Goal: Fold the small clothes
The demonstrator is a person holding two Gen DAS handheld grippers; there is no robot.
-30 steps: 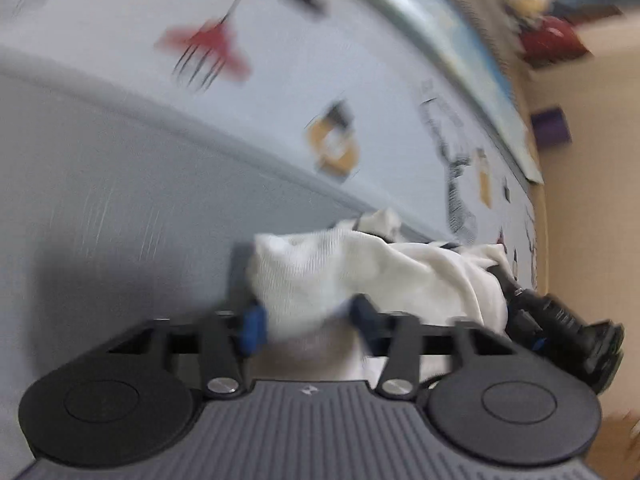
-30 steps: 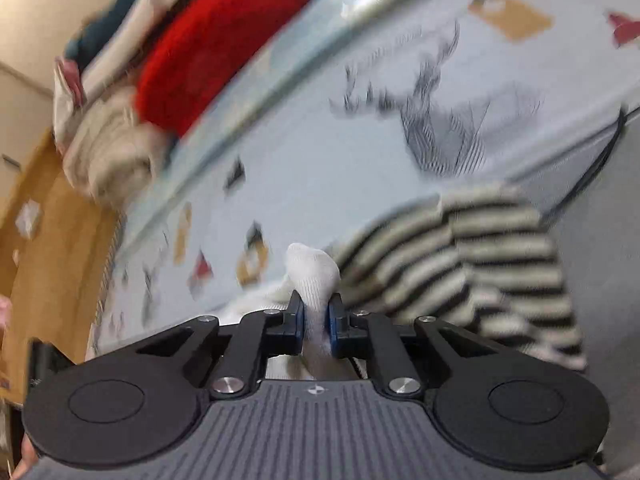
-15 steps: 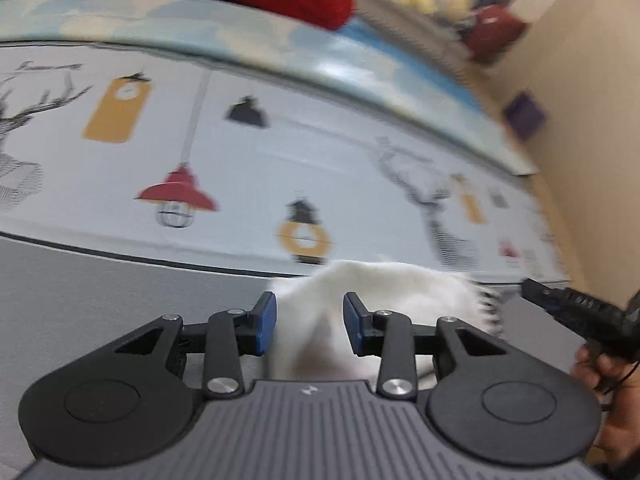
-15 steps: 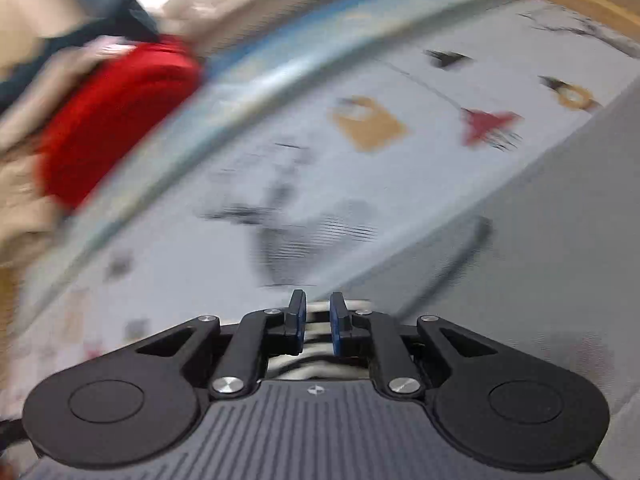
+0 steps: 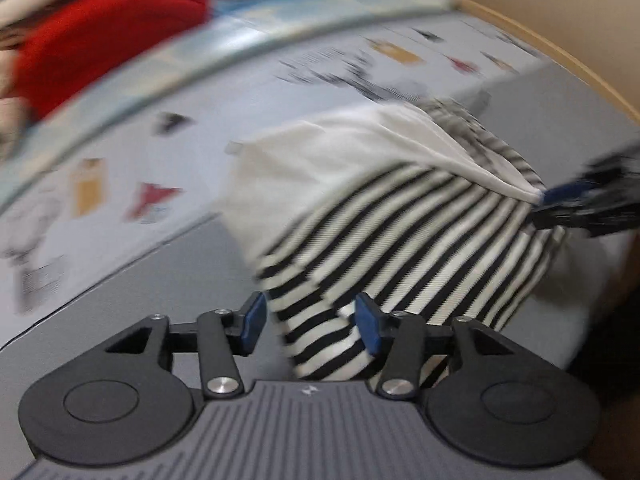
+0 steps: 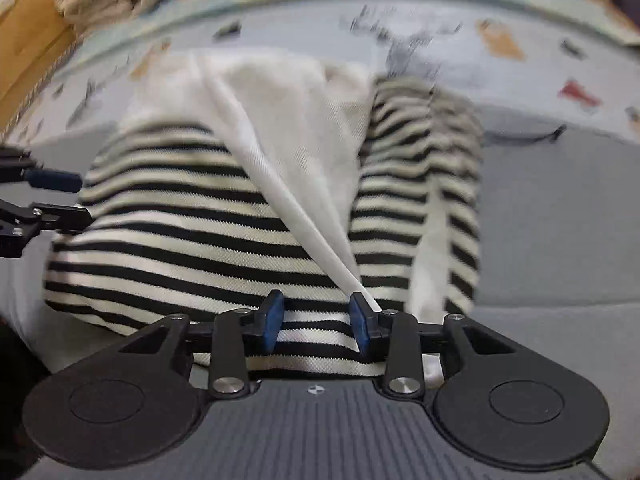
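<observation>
The left tongs (image 5: 308,326) stand well apart and their jaws have just been opening; a striped fold of the garment (image 5: 400,232) lies between the blue pads, touching the right one perhaps, but not pinched. The right tongs (image 6: 316,322) are about half open and have likewise just been opening; striped cloth runs under and between the pads, and a taut white pleat ends at the right pad. Whether that pad still catches the pleat I cannot tell; the jaws do not press together on it.

Outward from both, the garment, black-and-white stripes with a plain white panel (image 6: 288,120), lies on the grey surface (image 6: 560,220), its far edge reaching the printed sheet (image 5: 120,160). It lies directly ahead of both tongs. Its long axis seems to run from one pair to the other, each at an opposite end, so neither is nearer. Judged from this, a fold has just been let go, and any next fold would go across that axis.

A red cloth (image 5: 100,40) sits beyond.
</observation>
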